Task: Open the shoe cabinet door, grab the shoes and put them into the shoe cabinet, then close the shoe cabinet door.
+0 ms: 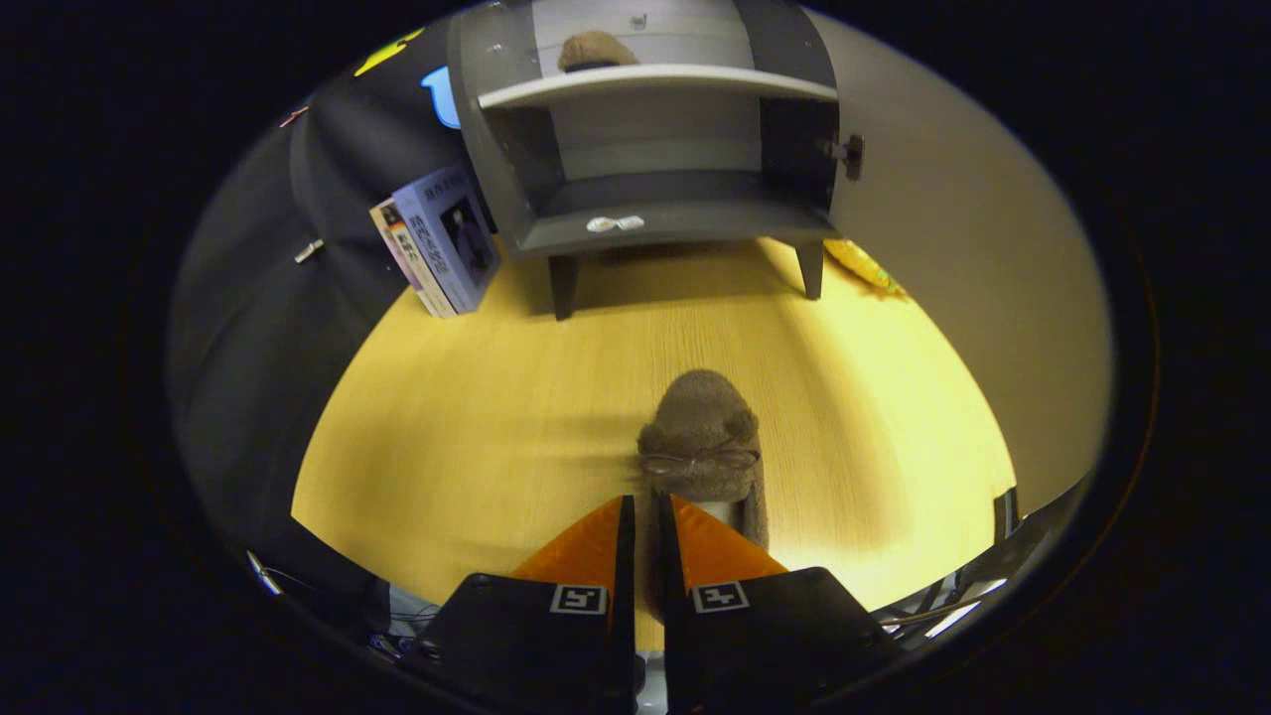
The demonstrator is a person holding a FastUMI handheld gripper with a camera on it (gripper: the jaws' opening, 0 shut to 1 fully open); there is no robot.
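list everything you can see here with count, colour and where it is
shoe cabinet: one, grey, far end of the table, door open
shelf shoe: one, brown fuzzy, on the cabinet's upper shelf
held shoe: one, brown fuzzy with a bow, on the table just ahead of the jaws, its rim between them
books: a few, bluish covers, leaning left of the cabinet
table: one, light wood, under it all
yellow object: one, right of the cabinet, unclear
gripper: one, jaws closed on the held shoe's rim

Claw (643,516) pinched on slipper rim
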